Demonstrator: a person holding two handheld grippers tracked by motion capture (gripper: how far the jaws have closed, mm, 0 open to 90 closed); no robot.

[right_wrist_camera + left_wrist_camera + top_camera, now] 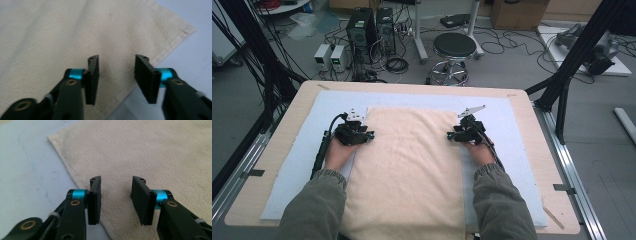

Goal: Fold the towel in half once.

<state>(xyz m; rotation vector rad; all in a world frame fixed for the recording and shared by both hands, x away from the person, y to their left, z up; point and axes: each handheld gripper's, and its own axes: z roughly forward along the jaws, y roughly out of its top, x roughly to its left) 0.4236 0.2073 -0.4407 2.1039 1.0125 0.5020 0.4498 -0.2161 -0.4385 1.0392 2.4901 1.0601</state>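
Observation:
A cream towel lies flat on a pale blue mat, reaching from mid-table to the near edge. My left gripper rests low at the towel's left edge near its far corner. In the left gripper view its jaws stand apart astride the hem, over the towel, with nothing pinched between the pads. My right gripper mirrors it at the right edge. There its jaws are also apart, one over the towel and the other at the hem by the mat.
The mat covers most of a wooden table. Behind the table stand a round stool, computer towers and loose cables on the floor. A black frame post rises at the right.

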